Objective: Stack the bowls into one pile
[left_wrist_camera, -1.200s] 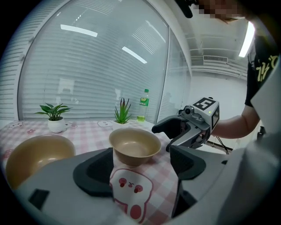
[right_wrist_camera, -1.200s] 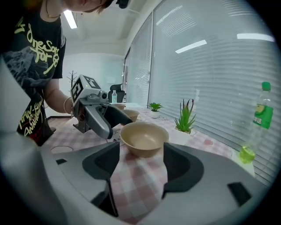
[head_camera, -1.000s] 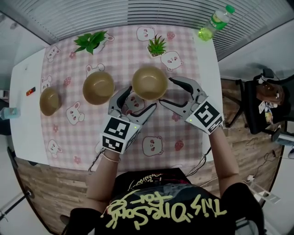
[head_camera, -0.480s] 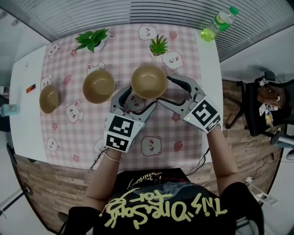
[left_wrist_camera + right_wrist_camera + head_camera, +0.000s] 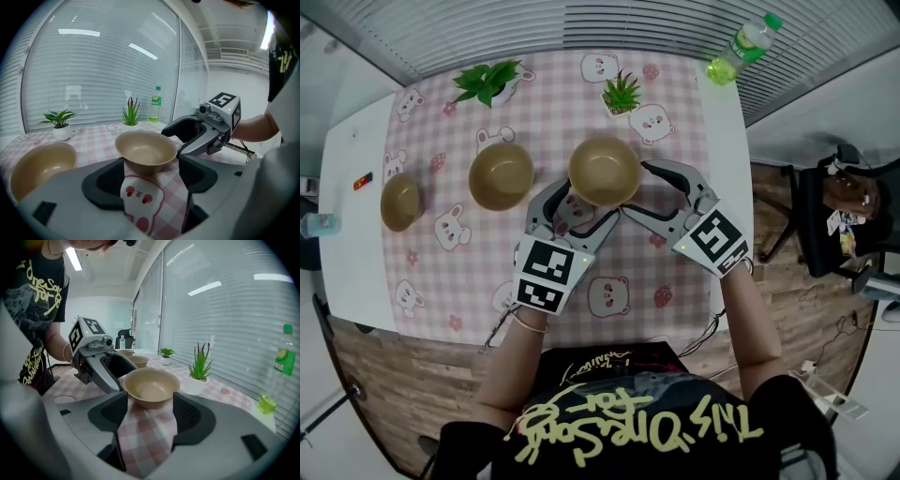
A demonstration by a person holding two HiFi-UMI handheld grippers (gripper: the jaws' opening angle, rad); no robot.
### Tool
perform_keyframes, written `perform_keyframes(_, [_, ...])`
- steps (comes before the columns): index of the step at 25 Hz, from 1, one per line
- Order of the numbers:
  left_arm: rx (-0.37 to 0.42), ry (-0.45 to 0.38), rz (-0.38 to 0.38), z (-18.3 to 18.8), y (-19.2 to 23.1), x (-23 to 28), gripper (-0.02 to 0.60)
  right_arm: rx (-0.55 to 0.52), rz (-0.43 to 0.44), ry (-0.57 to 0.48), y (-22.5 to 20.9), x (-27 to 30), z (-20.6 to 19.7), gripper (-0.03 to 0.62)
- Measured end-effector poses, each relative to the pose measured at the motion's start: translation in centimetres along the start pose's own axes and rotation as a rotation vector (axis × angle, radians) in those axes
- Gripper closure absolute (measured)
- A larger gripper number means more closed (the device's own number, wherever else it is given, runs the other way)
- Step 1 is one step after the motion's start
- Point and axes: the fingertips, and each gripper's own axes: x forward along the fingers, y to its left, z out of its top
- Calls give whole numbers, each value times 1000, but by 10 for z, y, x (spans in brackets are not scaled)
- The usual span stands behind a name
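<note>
While the big bowl (image 5: 604, 171) is sitting on the desk (image 5: 354, 141) at both claws' tips | left claw (image 5: 577, 208) is gaping wide, jaws just closing, bowl between them unpinched | right claw (image 5: 637, 189) is gaping too | aiming for even pressure under the rim before lifting

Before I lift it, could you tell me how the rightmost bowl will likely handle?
The bowl looks rigid and thin-walled, so it is probably light. Its smooth, rounded wall may slip in a pinch. Its base tapers under a wide rim, so it could tip if pushed high.
</note>
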Motion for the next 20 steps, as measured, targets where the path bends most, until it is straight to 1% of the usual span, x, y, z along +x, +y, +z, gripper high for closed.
perform_keyframes(3, [10, -2, -2, 1, -2, -3, 229, 12, -14, -18, 3, -4, 3, 296])
perform_keyframes(8, [18, -30, -7, 9, -7, -13, 239, 16, -42, -36, 9, -13, 13, 296])
perform_keyframes(12, [31, -54, -6, 18, -8, -23, 239, 5, -61, -52, 14, -20, 29, 296])
perform_keyframes(20, [48, -93, 19, 36, -8, -52, 239, -13, -76, -115, 25, -28, 62, 296])
